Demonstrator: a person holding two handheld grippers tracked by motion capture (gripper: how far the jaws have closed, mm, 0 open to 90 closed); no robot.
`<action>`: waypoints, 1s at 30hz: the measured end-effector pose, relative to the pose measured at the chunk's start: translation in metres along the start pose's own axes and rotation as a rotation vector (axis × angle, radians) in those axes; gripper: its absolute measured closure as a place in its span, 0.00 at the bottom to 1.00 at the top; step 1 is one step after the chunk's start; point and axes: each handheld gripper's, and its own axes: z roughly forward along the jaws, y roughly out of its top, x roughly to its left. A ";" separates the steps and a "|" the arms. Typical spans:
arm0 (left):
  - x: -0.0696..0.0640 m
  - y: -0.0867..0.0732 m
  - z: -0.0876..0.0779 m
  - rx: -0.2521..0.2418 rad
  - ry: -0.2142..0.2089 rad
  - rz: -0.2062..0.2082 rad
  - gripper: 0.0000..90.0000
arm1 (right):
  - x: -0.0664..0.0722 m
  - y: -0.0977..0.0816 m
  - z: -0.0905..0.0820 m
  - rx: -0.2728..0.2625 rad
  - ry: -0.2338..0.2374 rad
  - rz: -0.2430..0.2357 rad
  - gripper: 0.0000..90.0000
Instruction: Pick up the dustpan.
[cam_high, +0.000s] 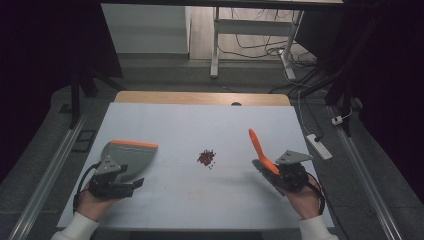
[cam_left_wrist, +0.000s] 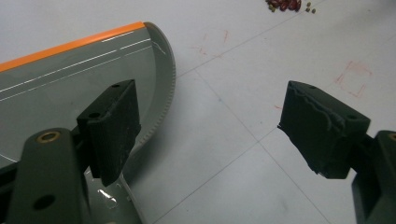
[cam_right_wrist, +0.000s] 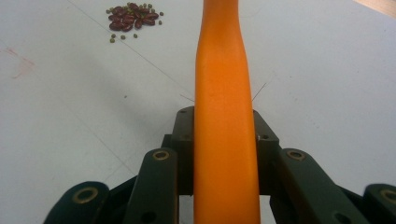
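A grey dustpan (cam_high: 131, 152) with an orange front lip lies flat on the white table at the left. My left gripper (cam_high: 129, 176) sits at its near side and stands open. In the left gripper view the left fingertip (cam_left_wrist: 112, 123) hovers over the dustpan (cam_left_wrist: 70, 74), and bare table shows between the jaws. At the right, my right gripper (cam_high: 281, 175) is shut on a long orange handle (cam_high: 259, 146) that slants up and away. In the right gripper view the handle (cam_right_wrist: 224, 84) runs straight up between the jaws. A small pile of red beans (cam_high: 206, 157) lies mid-table.
The white table (cam_high: 200, 120) has a wooden strip along its far edge. Faint red pen marks (cam_left_wrist: 352, 77) show on the surface. A power strip (cam_high: 319, 145) lies on the floor right of the table. Table legs and cables stand beyond.
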 end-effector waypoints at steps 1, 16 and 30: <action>0.000 0.000 0.000 0.003 -0.001 -0.001 0.23 | 0.001 0.000 0.000 -0.001 -0.002 -0.001 0.78; -0.003 0.001 0.002 0.029 -0.002 0.004 0.23 | 0.002 0.000 0.001 0.009 -0.006 -0.012 0.78; -0.009 0.013 -0.004 0.062 0.025 0.007 0.23 | 0.000 0.001 -0.003 -0.003 -0.014 -0.002 0.78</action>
